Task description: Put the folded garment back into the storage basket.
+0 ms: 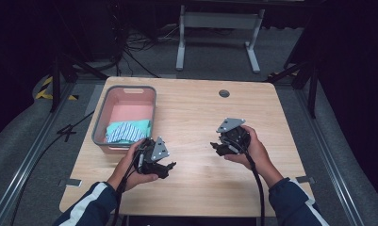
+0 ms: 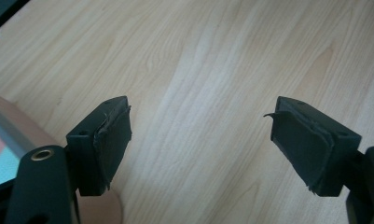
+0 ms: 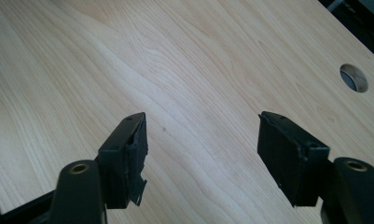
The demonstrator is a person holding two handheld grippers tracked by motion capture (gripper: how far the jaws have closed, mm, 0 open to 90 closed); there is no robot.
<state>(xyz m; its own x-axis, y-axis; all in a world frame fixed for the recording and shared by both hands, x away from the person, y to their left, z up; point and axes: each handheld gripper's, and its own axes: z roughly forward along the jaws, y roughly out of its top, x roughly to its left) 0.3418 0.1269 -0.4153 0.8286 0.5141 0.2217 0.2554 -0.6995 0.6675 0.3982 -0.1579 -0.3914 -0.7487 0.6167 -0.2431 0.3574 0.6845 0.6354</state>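
Pale wood grain covers the table (image 1: 191, 117), where a person holds 2 black grippers above its near half. The left gripper (image 1: 167, 165) sits just beside the near right corner of a grey bin (image 1: 100, 118) with a pink inside, and its jaws stand wide apart with only bare wood between them in the left gripper view (image 2: 198, 140). The right gripper (image 1: 217, 147) hangs well apart from the bin, toward the table's middle, its jaws likewise spread and empty in the right gripper view (image 3: 201, 149). Inside the bin, at its near end, lies a crumpled teal and striped cloth (image 1: 127, 131). A round cable hole (image 1: 224, 93) marks the far side of the table.
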